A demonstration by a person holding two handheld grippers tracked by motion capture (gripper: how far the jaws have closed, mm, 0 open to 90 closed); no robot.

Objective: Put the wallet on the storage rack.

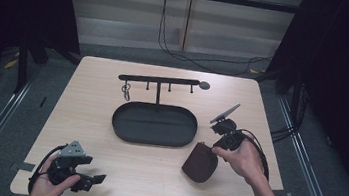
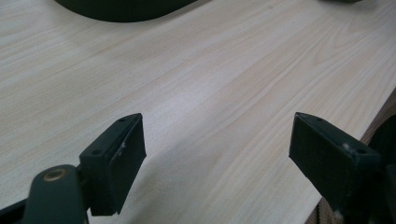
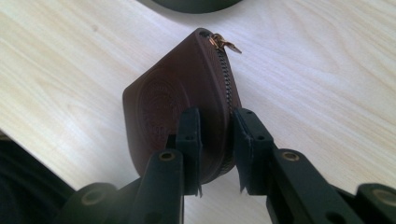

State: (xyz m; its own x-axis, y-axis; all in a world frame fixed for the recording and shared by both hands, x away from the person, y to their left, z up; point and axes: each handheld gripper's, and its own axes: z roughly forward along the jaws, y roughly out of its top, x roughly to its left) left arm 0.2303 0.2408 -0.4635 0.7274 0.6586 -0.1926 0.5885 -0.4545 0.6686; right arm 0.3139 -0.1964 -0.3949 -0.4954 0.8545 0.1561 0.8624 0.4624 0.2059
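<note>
A brown leather zip pouch point(image 1: 199, 163) stands on edge on the wooden table, right of the middle. My right gripper point(image 1: 211, 150) comes at it from the right and is shut on its upper edge. In the right gripper view both black pads squeeze the pouch point(image 3: 173, 88) beside its zipper, and my right gripper point(image 3: 217, 126) holds it tilted, with the brass zip pull at the far end. At the front left corner of the table my left gripper point(image 1: 94, 181) rests in a hand. In its own view my left gripper point(image 2: 217, 149) is open wide over bare wood.
A black oval tray point(image 1: 119, 121) lies mid-table, and behind it stands a black hook rack point(image 1: 159, 81) with a key ring point(image 1: 126, 91) hanging at its left. The table's front edge runs close under both hands. Cables cross the floor behind the table.
</note>
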